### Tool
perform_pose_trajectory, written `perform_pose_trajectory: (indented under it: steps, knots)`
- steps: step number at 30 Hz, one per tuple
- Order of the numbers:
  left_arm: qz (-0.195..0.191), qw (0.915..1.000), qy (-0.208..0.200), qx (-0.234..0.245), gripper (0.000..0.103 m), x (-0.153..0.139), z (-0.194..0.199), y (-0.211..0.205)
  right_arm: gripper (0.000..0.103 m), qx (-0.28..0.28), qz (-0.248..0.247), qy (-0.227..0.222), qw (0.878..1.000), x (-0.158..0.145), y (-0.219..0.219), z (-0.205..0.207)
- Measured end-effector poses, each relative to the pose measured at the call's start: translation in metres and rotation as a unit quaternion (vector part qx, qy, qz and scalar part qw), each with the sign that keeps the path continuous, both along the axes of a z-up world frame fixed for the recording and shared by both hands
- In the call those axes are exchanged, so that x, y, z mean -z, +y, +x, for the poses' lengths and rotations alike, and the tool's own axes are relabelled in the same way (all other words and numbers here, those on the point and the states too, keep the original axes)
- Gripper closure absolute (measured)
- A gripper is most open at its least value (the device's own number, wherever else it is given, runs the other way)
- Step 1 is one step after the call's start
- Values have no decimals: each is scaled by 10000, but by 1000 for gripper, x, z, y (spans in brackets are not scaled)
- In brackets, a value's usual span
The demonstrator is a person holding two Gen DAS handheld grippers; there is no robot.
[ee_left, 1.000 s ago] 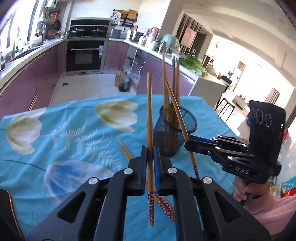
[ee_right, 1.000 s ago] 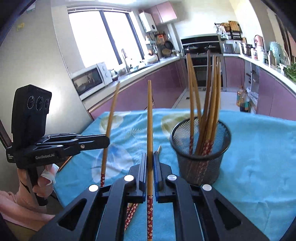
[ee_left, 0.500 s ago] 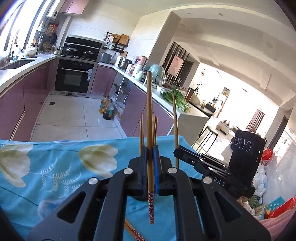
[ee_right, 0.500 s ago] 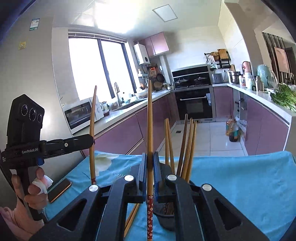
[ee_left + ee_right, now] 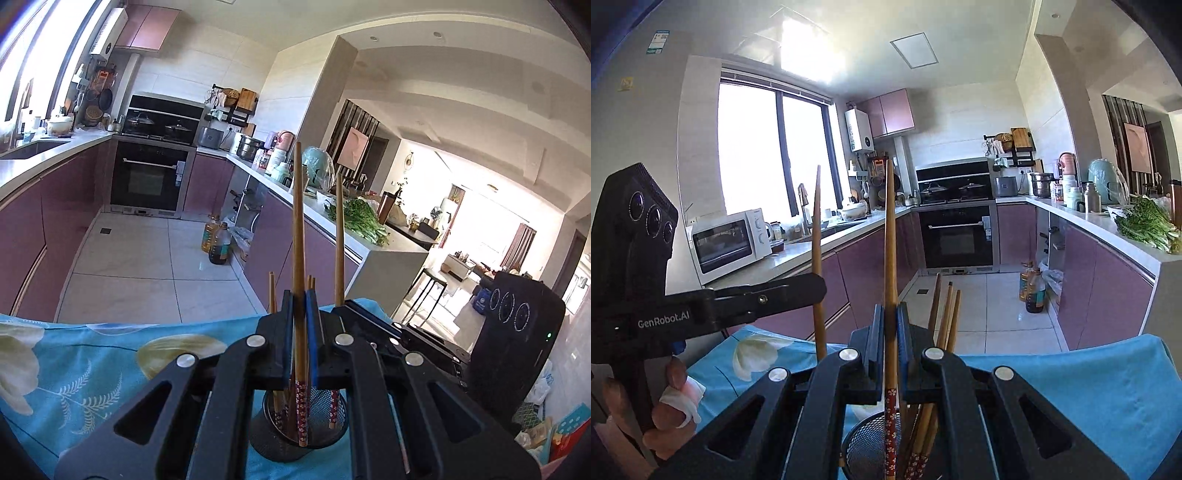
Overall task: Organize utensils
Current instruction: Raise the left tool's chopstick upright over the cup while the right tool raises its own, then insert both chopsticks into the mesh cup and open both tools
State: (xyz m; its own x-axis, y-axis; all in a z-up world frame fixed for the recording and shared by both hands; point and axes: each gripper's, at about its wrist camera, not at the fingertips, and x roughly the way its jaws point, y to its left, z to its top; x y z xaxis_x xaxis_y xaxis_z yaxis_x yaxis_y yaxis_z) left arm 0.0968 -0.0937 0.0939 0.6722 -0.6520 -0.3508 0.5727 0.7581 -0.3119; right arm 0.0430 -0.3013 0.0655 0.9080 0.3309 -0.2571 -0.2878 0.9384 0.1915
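Observation:
My left gripper (image 5: 299, 306) is shut on a wooden chopstick (image 5: 298, 236) with a red flowered end, held upright, its lower end down inside the black mesh cup (image 5: 266, 435). My right gripper (image 5: 890, 321) is shut on another such chopstick (image 5: 890, 243), also upright, its flowered end inside the same mesh cup (image 5: 864, 450). Several chopsticks (image 5: 945, 310) stand in the cup. The left gripper (image 5: 816, 286) shows at the left of the right wrist view with its chopstick (image 5: 817, 229). The right gripper's chopstick (image 5: 339, 236) shows just right of mine in the left wrist view.
The cup stands on a table under a blue flowered cloth (image 5: 92, 369), which also shows in the right wrist view (image 5: 1089, 387). Behind it lie the kitchen floor, purple cabinets (image 5: 1108, 280) and an oven (image 5: 147, 181). The right gripper's camera housing (image 5: 517, 332) is close at right.
Both grippers have come together over the mesh cup with their chopsticks. The flowered ends, above the cloth beside the cup a second ago, are now inside the cup.

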Motion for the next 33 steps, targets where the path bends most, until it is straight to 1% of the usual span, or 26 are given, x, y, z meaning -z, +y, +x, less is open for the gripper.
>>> perform_pose_trajectory:
  steps: [5, 8, 11, 14, 18, 21, 25, 28, 31, 33]
  knots:
    - [493, 9988, -50, -19, 96, 18, -1, -17, 98, 17, -226, 142, 9996, 15, 9, -1]
    - [600, 9982, -33, -3, 96, 27, -1, -21, 97, 1, -278, 272, 9992, 21, 8, -1]
    - [500, 9987, 21, -17, 96, 30, 1, -19, 97, 32, -243, 352, 9991, 26, 4, -3]
    - [206, 9998, -2, -15, 96, 22, 5, -13, 97, 80, -147, 338, 9993, 26, 1, -8]
    - [-10, 9998, -189, -79, 96, 12, 8, -10, 97, 84, -52, 312, 9995, 24, -3, -8]
    - [99, 9996, -250, -75, 96, 14, 8, -17, 97, 63, -51, 367, 9993, 28, -2, -8]
    - [470, 9982, -349, -148, 96, 28, 6, -27, 97, 17, -49, 511, 9987, 35, -2, -7]
    - [337, 9987, -340, -152, 96, 27, 7, -26, 97, 8, -33, 567, 9984, 38, -2, -9]
    - [102, 9991, -387, -167, 96, 17, 9, -21, 97, 19, -11, 554, 9985, 38, -3, -11]
    - [33, 9987, -475, -182, 96, 10, 9, -22, 97, 33, 15, 535, 9986, 38, -5, -11]
